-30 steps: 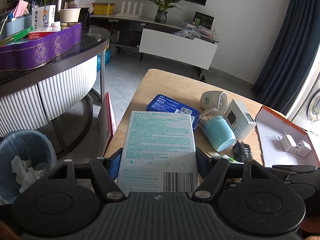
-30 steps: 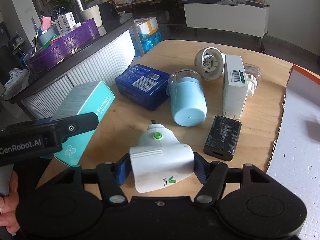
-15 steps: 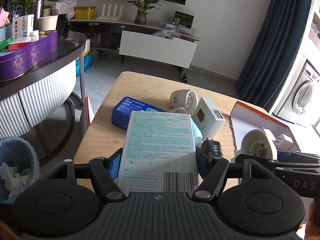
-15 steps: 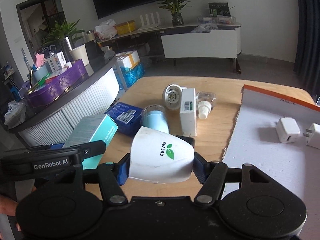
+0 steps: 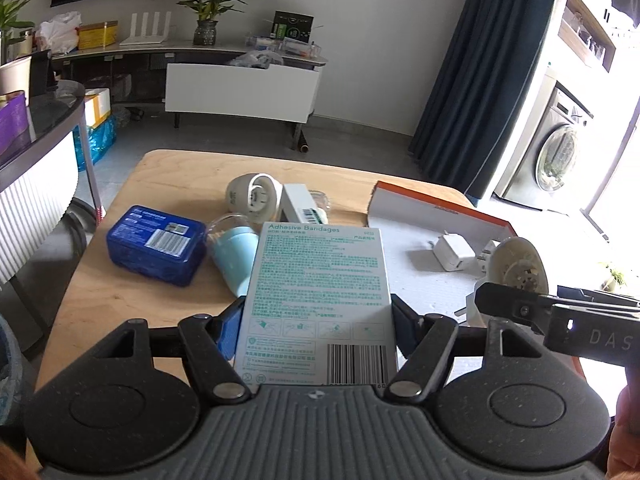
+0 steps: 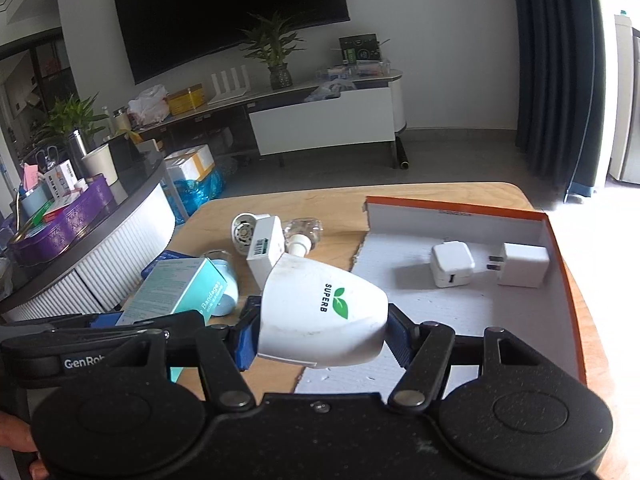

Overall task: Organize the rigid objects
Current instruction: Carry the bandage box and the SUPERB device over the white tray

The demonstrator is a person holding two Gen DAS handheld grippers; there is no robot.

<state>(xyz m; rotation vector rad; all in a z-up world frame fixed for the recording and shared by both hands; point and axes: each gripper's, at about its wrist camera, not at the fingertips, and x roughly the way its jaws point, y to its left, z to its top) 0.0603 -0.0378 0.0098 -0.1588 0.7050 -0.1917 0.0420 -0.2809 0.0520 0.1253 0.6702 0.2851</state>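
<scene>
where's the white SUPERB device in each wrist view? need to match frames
Left wrist: white SUPERB device at the right edge, seen end-on, clamped in the right gripper.
Right wrist: bottom centre, logo side up, between the gripper's blue pads.
Shared landmark: orange-rimmed box holding two white chargers.

Black speckled left gripper (image 5: pixel 318 316) and right gripper (image 6: pixel 320 330), blue-padded fingers (image 5: pixel 230 330), silver screws.

Two wrist fisheyes close behind their tongs, angled down, sharing wooden table (image 5: pixel 120 280) and orange-rimmed box (image 6: pixel 560 248)
</scene>
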